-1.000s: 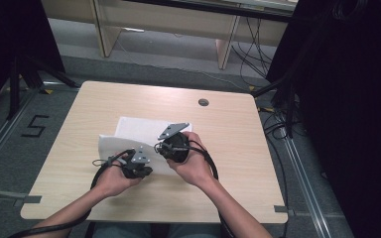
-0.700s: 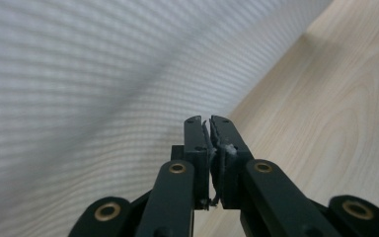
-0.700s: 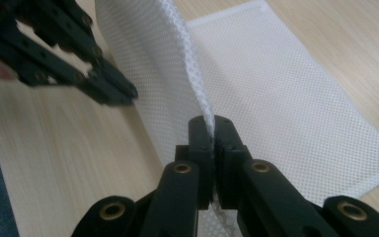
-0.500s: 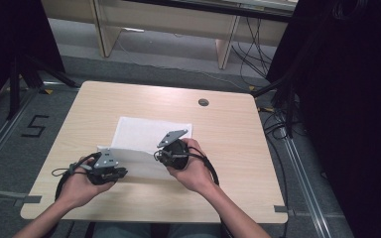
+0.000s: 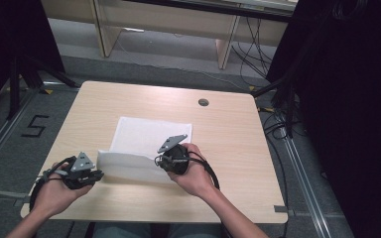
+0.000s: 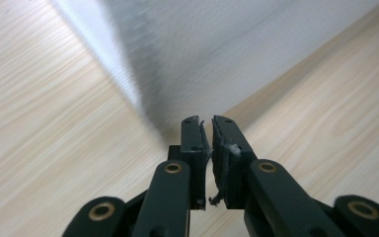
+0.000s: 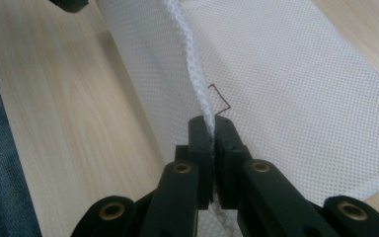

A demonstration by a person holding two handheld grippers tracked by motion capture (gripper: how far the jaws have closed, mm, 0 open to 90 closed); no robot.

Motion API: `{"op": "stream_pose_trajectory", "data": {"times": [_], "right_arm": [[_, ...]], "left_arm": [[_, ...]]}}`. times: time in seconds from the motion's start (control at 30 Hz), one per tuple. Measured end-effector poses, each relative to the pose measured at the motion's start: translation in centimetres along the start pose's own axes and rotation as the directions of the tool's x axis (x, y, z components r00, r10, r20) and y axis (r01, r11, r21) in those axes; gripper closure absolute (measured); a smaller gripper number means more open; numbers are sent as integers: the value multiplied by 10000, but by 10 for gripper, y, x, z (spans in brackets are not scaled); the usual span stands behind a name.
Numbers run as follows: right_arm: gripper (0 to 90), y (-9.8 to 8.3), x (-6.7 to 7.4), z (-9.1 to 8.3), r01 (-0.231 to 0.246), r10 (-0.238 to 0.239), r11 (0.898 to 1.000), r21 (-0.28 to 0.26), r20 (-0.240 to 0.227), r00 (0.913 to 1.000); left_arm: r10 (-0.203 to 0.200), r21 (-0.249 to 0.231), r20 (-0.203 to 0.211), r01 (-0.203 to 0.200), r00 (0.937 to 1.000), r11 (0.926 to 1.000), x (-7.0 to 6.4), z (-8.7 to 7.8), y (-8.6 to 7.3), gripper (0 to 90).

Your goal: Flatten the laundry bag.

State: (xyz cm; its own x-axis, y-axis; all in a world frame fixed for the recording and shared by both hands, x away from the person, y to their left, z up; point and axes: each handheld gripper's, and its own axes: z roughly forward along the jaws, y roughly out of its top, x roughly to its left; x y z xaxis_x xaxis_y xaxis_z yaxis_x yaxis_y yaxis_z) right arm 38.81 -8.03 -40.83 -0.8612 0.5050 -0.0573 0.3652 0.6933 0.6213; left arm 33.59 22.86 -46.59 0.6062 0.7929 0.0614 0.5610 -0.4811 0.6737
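Light wood surface [image 5: 238,148] with a round grommet hole [image 5: 203,102] near its far edge; grey floor around. White mesh cloth [image 5: 151,136] lies mid-surface, its near edge lifted. Right tongs [image 7: 212,123] clamp that edge. Left tongs [image 6: 206,123], just opening, stand narrowly parted and empty near the near-left corner.

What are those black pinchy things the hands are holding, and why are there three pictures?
A person sits at a table with a black pinching tool in each hand. One picture looks down from above. The other two come from small cameras riding on each tool, looking along its two jaws. A white mesh cloth lies on the table. The right tool pinches the cloth's edge and lifts it a little. The left tool has just been opening; its jaws stand slightly apart with nothing between them, beside the cloth.
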Motion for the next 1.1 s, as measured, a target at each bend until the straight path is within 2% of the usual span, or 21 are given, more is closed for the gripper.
{"op": "stream_pose_trajectory", "data": {"times": [0.03,0.07,0.1,0.17,0.2,0.23,0.33,0.37,0.5,0.53,0.57,0.6,0.63,0.67,0.7,0.8,0.87,0.97,1.0,1.03,1.1], "right_arm": [[885,0,1,-1,-117,118,9998,162,-11,9999],[885,0,1,-1,-7,6,9999,144,82,10000],[885,-1,2,0,-59,59,9999,86,-33,10000],[885,-1,3,0,-239,237,9996,137,110,9997],[885,-1,3,1,-35,35,10000,43,-33,10000],[885,-1,4,0,-152,153,9999,77,-62,9999],[885,-2,4,1,163,-163,9998,65,-71,9998],[885,-3,4,1,93,-92,9999,101,-37,10000],[885,-6,7,2,72,-71,10000,66,-154,9999],[885,-7,7,2,130,-128,9998,162,-141,9998],[885,-8,8,3,66,-64,9999,125,-166,9998],[885,-9,8,3,119,-115,9997,213,-192,9997],[885,-10,9,4,213,-208,9996,187,-301,9993],[885,-11,10,3,105,-97,9995,294,-274,9996],[885,-11,10,3,105,-97,9995,294,-274,9996],[884,-13,12,5,207,-199,9994,268,-308,9993],[884,-16,13,7,277,-266,9992,300,-366,9990],[884,-18,15,7,139,-115,9986,518,-463,9989],[883,-19,15,9,381,-361,9984,420,-464,9983],[883,-20,16,8,326,-299,9980,533,-499,9983],[881,-23,19,10,251,-221,9981,561,-526,9984]], "left_arm": [[-20,72,-140,21,9999,10000,3,-2,-2,825],[-282,14,-227,282,9993,9996,5,-3,-4,825],[-467,82,-332,470,9984,9989,8,-4,-5,828],[-706,38,-728,710,9948,9975,14,-7,-7,834],[-920,4,-824,923,9923,9957,17,-8,-7,837],[-1051,-32,-984,1053,9896,9944,19,-8,-8,838],[-1244,-16,-1405,1254,9822,9921,26,-11,-8,839],[-1369,-109,-1451,1368,9799,9905,27,-11,-9,838],[-1326,-428,-1724,1271,9761,9910,32,-12,-10,801],[-1303,-543,-1752,1226,9759,9910,34,-12,-10,796],[-1493,-737,-1774,1382,9727,9877,33,-12,-10,789],[-1403,-758,-1783,1286,9739,9888,34,-13,-10,782],[-1491,-1145,-1978,1282,9688,9851,34,-13,-9,761],[-1491,-1145,-1978,1282,9688,9851,34,-13,-9,740],[-1717,-1610,-1994,1406,9647,9769,34,-11,-9,740],[-1839,-2137,-2165,1373,9588,9672,34,-15,-7,732],[-1853,-2222,-2159,1366,9587,9654,34,-15,-7,724],[-1910,-2286,-1925,1454,9625,9626,33,-13,-7,714],[-1887,-2228,-1841,1460,9646,9639,34,-13,-7,711],[-1863,-2302,-1770,1434,9664,9625,33,-12,-7,706],[-1908,-2362,-1742,1471,9660,9605,32,-12,-6,695]]}}
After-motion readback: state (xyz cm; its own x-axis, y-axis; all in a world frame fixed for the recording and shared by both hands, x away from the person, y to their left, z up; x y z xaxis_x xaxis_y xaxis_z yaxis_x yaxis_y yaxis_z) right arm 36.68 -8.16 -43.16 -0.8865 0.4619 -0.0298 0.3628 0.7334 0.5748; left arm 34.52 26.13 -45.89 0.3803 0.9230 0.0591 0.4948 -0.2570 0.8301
